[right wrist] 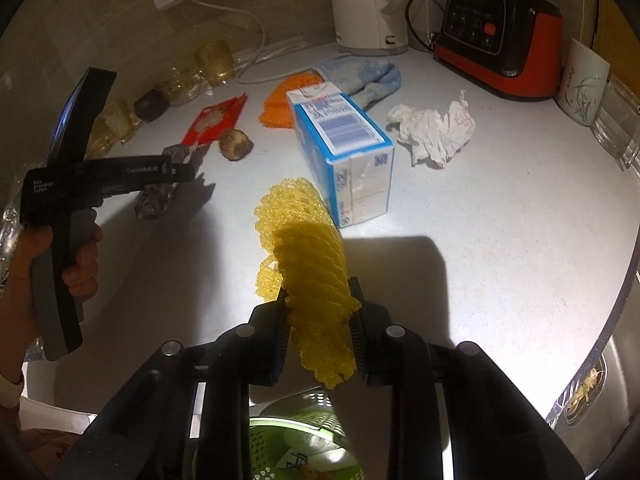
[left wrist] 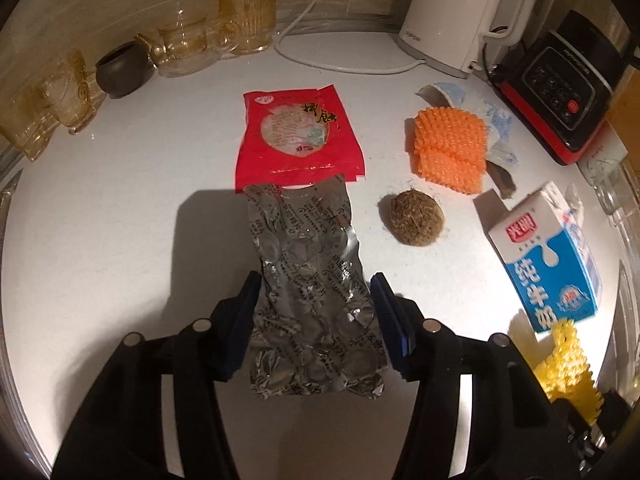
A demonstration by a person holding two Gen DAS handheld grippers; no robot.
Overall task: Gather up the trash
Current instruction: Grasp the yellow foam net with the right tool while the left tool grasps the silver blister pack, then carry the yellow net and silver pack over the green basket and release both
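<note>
Yellow foam net (right wrist: pixel 316 280) is pinched in your right gripper (right wrist: pixel 320 320), held above the counter (right wrist: pixel 500 280) with the green basket (right wrist: pixel 296 432) below at 6 o'clock — close to a drop, I judge. Something pale already lies in the basket. Your left gripper (left wrist: pixel 316 320) is spread, its fingers either side of the foil pouch (left wrist: pixel 312 280) and not yet closed on it. Left on the counter: red packet (left wrist: pixel 296 136) at 12, husk ball (left wrist: pixel 416 220) at 1, orange net (left wrist: pixel 450 148), milk carton (left wrist: pixel 548 260) at 3, crumpled paper (right wrist: pixel 434 130) — most of the job remains.
</note>
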